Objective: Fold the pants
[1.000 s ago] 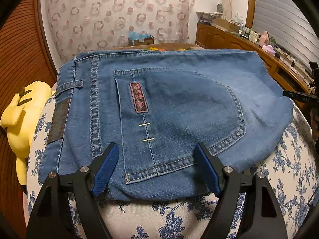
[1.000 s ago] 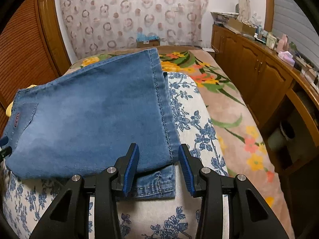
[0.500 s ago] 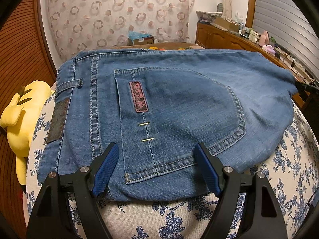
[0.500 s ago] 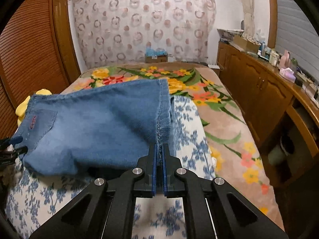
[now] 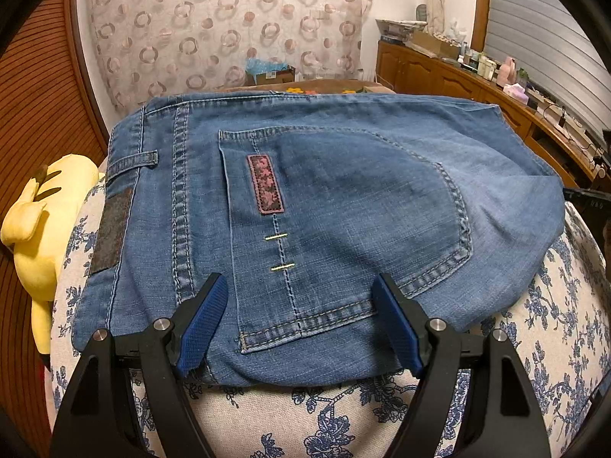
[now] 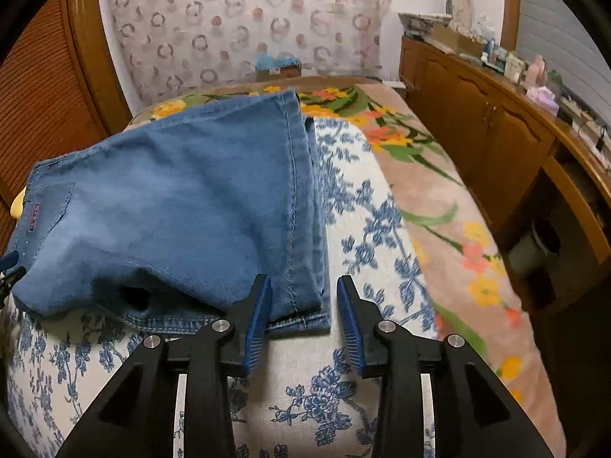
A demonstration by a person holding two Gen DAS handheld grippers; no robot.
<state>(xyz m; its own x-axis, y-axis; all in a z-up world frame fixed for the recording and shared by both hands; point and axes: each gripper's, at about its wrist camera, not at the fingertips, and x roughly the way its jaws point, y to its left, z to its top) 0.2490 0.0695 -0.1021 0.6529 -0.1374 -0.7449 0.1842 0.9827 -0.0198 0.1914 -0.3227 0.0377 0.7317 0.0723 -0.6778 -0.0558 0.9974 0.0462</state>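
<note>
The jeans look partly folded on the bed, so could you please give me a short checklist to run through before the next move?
1. Jeans lie flat on the floral sheet: ok.
2. Left gripper open, straddling the near edge by the back pocket: ok.
3. Right gripper jaws opening, hem corner between them, not pinched: ok.
4. Layers aligned at the hem: not ok, a lower edge sticks out.
5. Yellow plush toy clear of the denim: ok.

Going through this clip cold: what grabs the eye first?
The folded blue denim jeans, back pocket up, fill the middle of the blue-flowered white cover. A yellow plush toy lies at their left. The right gripper is opening at the jeans' near corner, gripping nothing.
</note>
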